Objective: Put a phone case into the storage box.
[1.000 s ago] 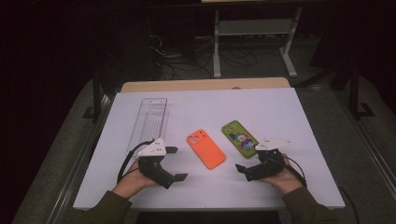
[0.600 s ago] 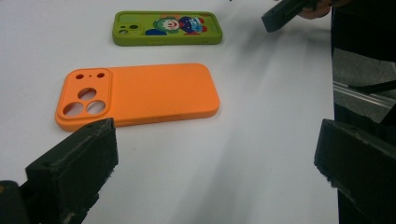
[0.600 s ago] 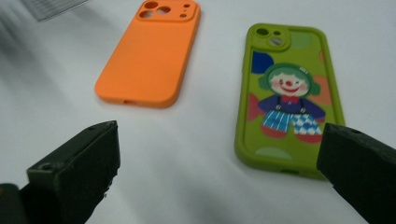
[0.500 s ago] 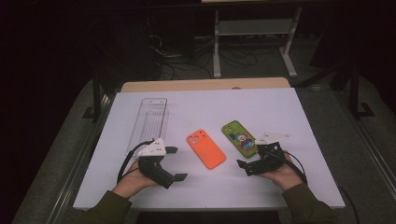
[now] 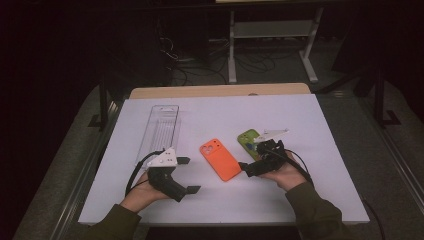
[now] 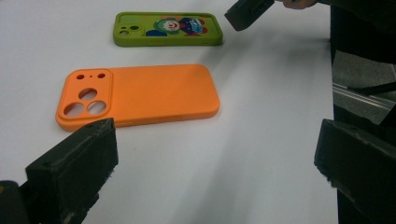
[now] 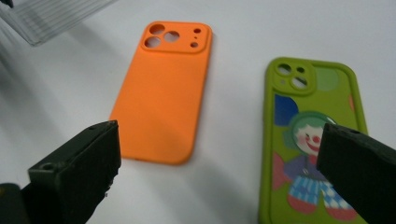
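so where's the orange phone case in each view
high view: orange phone case mid-table, between both grippers.
left gripper view: left of centre, camera holes leftward.
right gripper view: upper centre-left.
shared landmark: the green phone case lying beside it.

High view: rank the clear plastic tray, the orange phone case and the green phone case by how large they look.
1. Clear ribbed plastic tray, clearly the longest.
2. Orange silicone phone case.
3. Green cartoon-print phone case, unsure: the right claw covers its near end, and the two cases look alike in width.
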Tool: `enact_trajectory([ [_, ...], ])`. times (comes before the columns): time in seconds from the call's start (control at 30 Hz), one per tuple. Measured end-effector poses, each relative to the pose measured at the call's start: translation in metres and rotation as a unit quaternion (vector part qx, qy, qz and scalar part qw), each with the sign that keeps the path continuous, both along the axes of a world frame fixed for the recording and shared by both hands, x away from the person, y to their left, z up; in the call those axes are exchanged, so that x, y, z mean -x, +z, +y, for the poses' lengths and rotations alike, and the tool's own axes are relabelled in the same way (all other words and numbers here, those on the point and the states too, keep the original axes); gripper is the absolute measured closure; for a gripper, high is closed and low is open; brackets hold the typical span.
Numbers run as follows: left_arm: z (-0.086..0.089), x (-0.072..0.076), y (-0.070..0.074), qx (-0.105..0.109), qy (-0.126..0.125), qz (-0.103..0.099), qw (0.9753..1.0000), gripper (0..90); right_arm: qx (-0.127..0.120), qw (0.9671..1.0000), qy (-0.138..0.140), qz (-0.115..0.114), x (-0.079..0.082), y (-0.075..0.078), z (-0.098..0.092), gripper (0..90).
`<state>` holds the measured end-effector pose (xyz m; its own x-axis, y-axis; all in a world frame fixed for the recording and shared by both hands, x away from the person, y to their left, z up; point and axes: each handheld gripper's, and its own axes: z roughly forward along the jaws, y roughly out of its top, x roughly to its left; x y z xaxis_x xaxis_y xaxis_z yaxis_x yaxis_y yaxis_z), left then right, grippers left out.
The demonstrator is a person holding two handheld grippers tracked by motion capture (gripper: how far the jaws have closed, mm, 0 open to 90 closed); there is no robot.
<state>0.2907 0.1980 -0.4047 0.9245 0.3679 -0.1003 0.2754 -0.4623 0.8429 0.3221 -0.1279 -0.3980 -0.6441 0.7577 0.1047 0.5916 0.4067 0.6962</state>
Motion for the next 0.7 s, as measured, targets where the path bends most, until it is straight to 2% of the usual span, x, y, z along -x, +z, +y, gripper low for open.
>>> enact_trajectory([
  [0.37, 0.001, 0.000, 0.001, -0.001, 0.002, 0.005, 1.0000, 0.0, 0.028, 0.9992, 0.007, 0.027, -0.017, 0.011, 0.036, 0.0],
  [0.6, 0.001, 0.000, 0.001, -0.001, 0.001, 0.004, 1.0000, 0.0, 0.045, 0.9981, 0.016, 0.039, -0.025, 0.005, 0.056, 0.0],
  [0.7, 0.001, 0.000, 0.001, 0.002, 0.002, 0.004, 1.0000, 0.0, 0.057, 0.9968, 0.011, 0.054, -0.031, -0.003, 0.066, 0.0],
])
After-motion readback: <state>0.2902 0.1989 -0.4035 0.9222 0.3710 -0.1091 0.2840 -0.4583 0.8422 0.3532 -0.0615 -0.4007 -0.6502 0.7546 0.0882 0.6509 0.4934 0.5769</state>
